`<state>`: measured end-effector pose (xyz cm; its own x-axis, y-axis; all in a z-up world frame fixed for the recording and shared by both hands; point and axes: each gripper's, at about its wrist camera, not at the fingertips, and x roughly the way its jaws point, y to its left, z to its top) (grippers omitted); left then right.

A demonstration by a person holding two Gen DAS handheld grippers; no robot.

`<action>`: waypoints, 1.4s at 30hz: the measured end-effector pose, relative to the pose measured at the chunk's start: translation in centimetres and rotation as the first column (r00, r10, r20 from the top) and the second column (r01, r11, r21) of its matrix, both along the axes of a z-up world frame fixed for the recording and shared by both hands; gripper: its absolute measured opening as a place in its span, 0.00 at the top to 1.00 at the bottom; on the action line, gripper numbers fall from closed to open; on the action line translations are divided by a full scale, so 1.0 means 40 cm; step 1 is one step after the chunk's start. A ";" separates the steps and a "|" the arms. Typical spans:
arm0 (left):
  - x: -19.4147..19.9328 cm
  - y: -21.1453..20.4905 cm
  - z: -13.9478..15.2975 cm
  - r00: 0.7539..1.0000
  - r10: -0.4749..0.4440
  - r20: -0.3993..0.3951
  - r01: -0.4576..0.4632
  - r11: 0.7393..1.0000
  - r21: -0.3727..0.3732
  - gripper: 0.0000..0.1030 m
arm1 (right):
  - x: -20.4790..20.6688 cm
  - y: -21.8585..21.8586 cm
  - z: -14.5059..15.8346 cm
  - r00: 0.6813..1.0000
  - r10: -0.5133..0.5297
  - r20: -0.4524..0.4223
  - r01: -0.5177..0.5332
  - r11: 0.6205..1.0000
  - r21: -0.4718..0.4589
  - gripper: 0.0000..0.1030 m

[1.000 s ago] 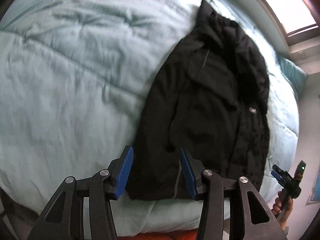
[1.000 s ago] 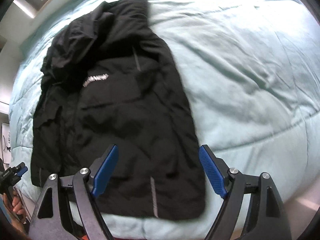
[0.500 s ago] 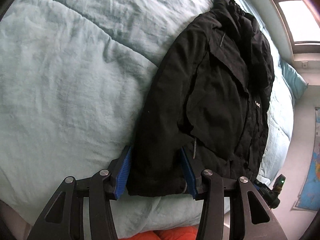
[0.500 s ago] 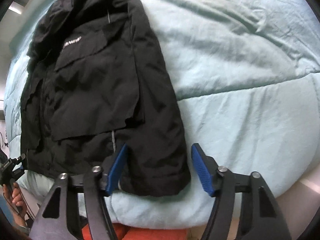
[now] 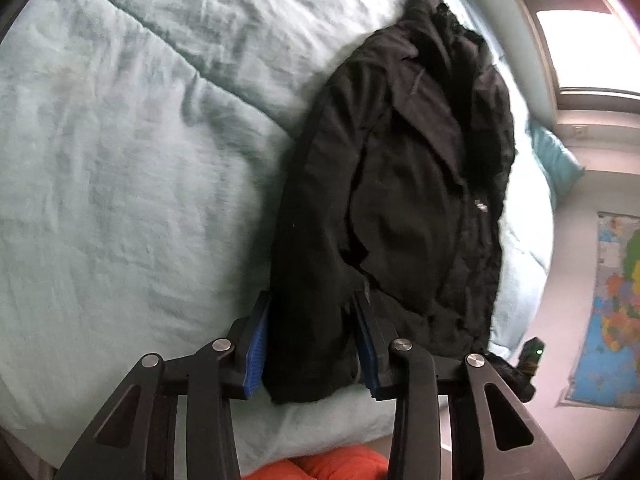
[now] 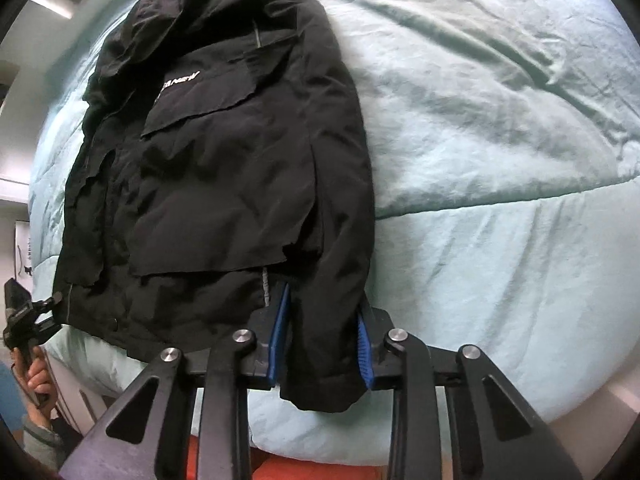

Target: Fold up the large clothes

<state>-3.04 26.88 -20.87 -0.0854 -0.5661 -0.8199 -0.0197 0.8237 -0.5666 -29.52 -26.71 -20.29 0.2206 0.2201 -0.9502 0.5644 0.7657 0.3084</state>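
Observation:
A black jacket (image 5: 400, 200) lies flat, front up, on a pale teal duvet (image 5: 120, 160). My left gripper (image 5: 311, 312) sits at the jacket's near left hem corner. Its jaws are closing, and the blue pads (image 5: 256, 344) press the bunched hem between them. In the right wrist view the jacket (image 6: 224, 160) shows a white chest logo. My right gripper (image 6: 323, 312) is at the near right hem corner with its jaws closing. The hem fills the gap between its pads (image 6: 276, 328). Both corners hang at the duvet's (image 6: 500, 140) near edge.
Something orange (image 5: 332, 464) lies below the bed's near edge. A teal pillow (image 5: 556, 160), a window (image 5: 580, 40) and a wall map (image 5: 612, 300) are at the right. A hand (image 6: 38, 376) shows at the far left of the right wrist view.
Both grippers dropped toward the jacket's near hem. Their jaws narrowed from wide apart around the corners to pressing on the fabric, the right one by much more.

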 end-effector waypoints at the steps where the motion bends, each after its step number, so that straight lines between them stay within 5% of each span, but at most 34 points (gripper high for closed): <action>1: -0.001 -0.006 -0.011 1.000 0.005 -0.010 -0.005 1.000 -0.002 0.62 | 0.003 -0.006 -0.010 1.000 -0.003 -0.006 0.003 1.000 0.015 0.65; 6: -0.002 -0.027 -0.035 1.000 0.006 -0.009 -0.006 1.000 0.022 0.62 | 0.018 -0.018 -0.069 0.999 -0.040 -0.027 0.042 0.995 0.088 0.53; 8: -0.002 -0.033 -0.020 1.000 -0.010 0.009 0.010 0.999 0.037 0.69 | 0.020 -0.019 -0.071 0.998 -0.045 -0.041 0.049 0.994 0.096 0.53; 11: -0.006 -0.043 0.019 0.998 -0.028 0.049 0.026 0.999 0.040 0.82 | 0.020 -0.009 -0.044 1.000 -0.007 -0.021 0.009 0.996 0.084 0.62; 12: -0.010 -0.048 0.036 0.997 -0.034 0.068 0.032 0.999 0.041 0.84 | 0.020 -0.001 -0.027 1.000 0.019 -0.006 -0.018 0.997 0.074 0.72; 15: -0.013 -0.064 0.073 0.994 -0.050 0.096 0.048 0.999 0.023 0.85 | 0.020 0.007 0.006 0.998 0.065 0.028 -0.067 0.995 0.078 0.74; 20: 0.001 -0.083 0.049 0.994 -0.098 0.043 0.095 0.994 0.059 0.84 | 0.035 0.011 -0.046 0.997 0.065 -0.034 -0.059 0.987 0.146 0.53; 25: -0.001 -0.080 0.035 0.992 -0.123 0.022 0.120 0.987 0.103 0.79 | 0.013 -0.005 -0.058 0.999 0.037 -0.027 -0.031 0.982 0.187 0.53; 27: -0.003 -0.081 0.037 0.994 -0.104 0.028 0.101 0.990 0.102 0.80 | 0.004 -0.014 -0.053 0.998 0.051 -0.024 -0.046 0.981 0.188 0.63; 28: -0.004 -0.085 0.041 0.994 -0.102 0.035 0.098 0.990 0.097 0.81 | 0.004 -0.017 -0.042 0.998 0.060 -0.017 -0.056 0.983 0.177 0.78; 31: 0.000 -0.098 0.082 0.991 -0.099 0.088 0.092 0.993 0.072 0.89 | 0.019 -0.006 0.030 0.997 0.077 0.031 -0.081 0.988 0.133 0.84; 35: 0.041 -0.107 0.191 0.982 -0.040 0.182 0.050 0.998 -0.049 0.90 | 0.051 -0.029 0.163 0.989 0.074 0.130 -0.087 0.991 0.102 0.86; 42: 0.184 -0.169 0.398 0.932 -0.012 0.362 0.070 0.987 -0.146 0.90 | 0.176 -0.156 0.357 0.950 0.049 0.309 -0.076 0.994 0.076 0.86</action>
